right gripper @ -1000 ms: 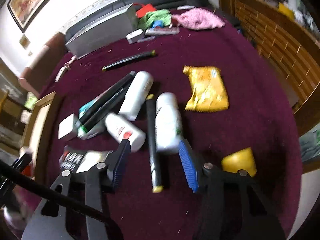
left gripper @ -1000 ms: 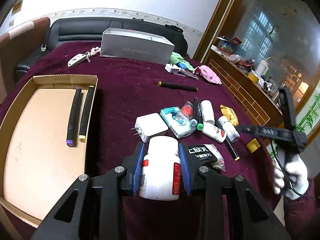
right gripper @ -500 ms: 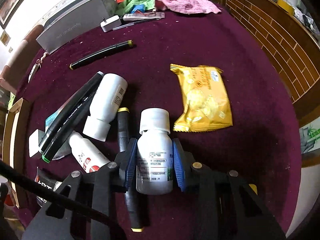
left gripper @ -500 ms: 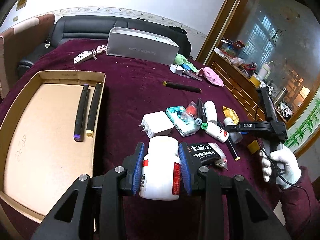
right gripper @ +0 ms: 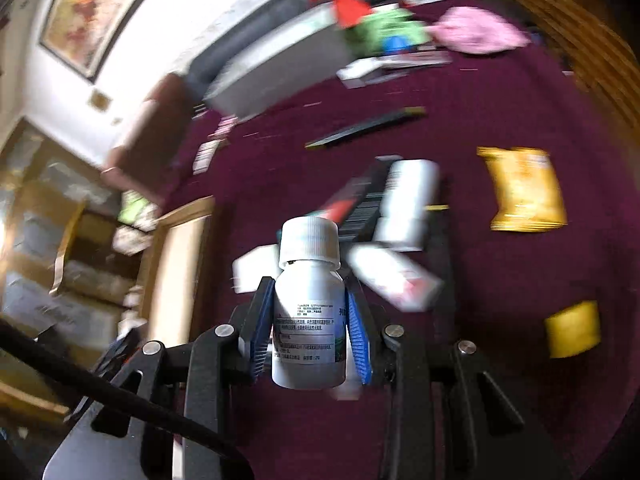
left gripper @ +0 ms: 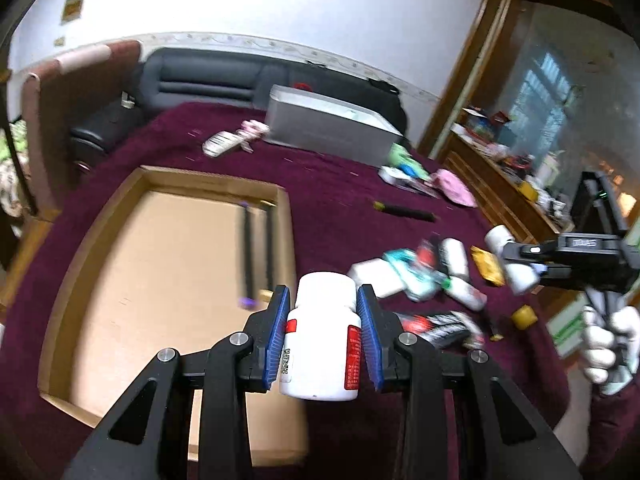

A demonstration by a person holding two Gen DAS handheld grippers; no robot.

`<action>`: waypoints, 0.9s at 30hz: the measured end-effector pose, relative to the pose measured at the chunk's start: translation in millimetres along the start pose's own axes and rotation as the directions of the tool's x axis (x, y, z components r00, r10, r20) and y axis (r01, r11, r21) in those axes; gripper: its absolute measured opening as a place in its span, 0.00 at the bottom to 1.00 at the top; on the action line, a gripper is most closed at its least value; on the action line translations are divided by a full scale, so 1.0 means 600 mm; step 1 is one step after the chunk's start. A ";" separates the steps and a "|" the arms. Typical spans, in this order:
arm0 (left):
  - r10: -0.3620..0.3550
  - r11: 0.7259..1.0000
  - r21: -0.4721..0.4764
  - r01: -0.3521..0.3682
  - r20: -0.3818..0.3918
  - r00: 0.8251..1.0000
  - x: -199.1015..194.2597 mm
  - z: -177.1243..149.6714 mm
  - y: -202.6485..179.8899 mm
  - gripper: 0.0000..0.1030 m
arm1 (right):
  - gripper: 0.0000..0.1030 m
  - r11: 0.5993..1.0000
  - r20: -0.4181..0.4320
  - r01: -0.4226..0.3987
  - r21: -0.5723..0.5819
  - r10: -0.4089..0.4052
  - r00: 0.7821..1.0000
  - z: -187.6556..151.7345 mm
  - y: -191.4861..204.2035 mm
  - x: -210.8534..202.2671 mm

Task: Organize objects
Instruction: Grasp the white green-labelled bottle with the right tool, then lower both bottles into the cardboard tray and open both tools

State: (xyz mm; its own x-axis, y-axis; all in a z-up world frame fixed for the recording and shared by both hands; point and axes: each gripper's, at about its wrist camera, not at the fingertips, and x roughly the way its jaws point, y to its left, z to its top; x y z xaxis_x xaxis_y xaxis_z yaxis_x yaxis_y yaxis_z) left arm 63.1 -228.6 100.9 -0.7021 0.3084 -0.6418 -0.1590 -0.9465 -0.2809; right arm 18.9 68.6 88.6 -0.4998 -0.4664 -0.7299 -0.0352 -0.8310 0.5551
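The left gripper (left gripper: 323,334) pinches a white bottle (left gripper: 322,342) with a red label strip, its blue pads (left gripper: 276,336) pressed against both sides. The bottle hangs over the near right edge of a cardboard tray (left gripper: 76,264) lying on the maroon tabletop (left gripper: 332,184).

The right gripper (right gripper: 309,334) is clamped on a second white bottle (right gripper: 308,320) with a ribbed cap and printed label, held cap-forward above the clutter.

Only the left view shows the tray's inside — two dark pens (left gripper: 258,252) lie side by side along its right wall, blurred. It also shows the right gripper from outside (left gripper: 520,264), lifted above the tabletop with its bottle (left gripper: 510,258), and a white-gloved hand (left gripper: 610,346) on its handle.

Only the right view gives the pile clearly enough to sort: a yellow packet (right gripper: 524,190) well to the right, a small yellow cap (right gripper: 572,328) near the edge, a lying white bottle (right gripper: 408,200) beside dark pens, and a lone black pen (right gripper: 366,126) farther back. A pink cloth (right gripper: 480,30) and a grey box (right gripper: 280,68) sit at the far end — both also appear in the left view, smaller.
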 end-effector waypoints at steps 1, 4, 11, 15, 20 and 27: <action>0.027 1.000 0.001 -0.027 0.002 1.000 -0.001 0.009 0.015 0.29 | 0.31 1.000 -0.013 -0.028 -0.010 0.028 1.000 0.002 0.020 0.011; 0.072 0.997 -0.010 -0.072 -0.010 0.997 0.009 0.035 0.062 0.29 | 0.31 0.994 -0.071 -0.105 -0.038 0.102 0.992 0.005 0.095 0.061; 0.120 0.989 -0.080 -0.127 -0.087 0.989 0.091 0.078 0.165 0.29 | 0.31 0.986 -0.179 -0.150 -0.075 0.135 0.975 0.016 0.242 0.225; 0.113 0.984 -0.129 -0.126 -0.102 0.988 0.139 0.095 0.208 0.29 | 0.31 0.989 -0.221 -0.134 -0.056 0.119 0.968 0.029 0.299 0.322; 0.099 0.974 -0.192 -0.123 -0.130 0.987 0.188 0.102 0.245 0.29 | 0.31 0.997 -0.233 -0.062 -0.052 0.048 0.971 0.048 0.314 0.398; 0.067 0.960 -0.260 -0.104 -0.148 0.987 0.226 0.104 0.268 0.29 | 0.31 0.999 -0.225 0.002 -0.050 -0.013 0.974 0.067 0.304 0.444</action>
State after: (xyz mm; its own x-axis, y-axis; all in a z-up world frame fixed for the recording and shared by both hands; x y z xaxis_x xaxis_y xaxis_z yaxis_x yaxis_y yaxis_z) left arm -101.1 -344.9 13.0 -0.6010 0.2553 -0.7574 0.1003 -0.9160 -0.3884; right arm -155.5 -195.1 11.6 -0.2919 -0.5118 -0.8080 0.0075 -0.8460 0.5332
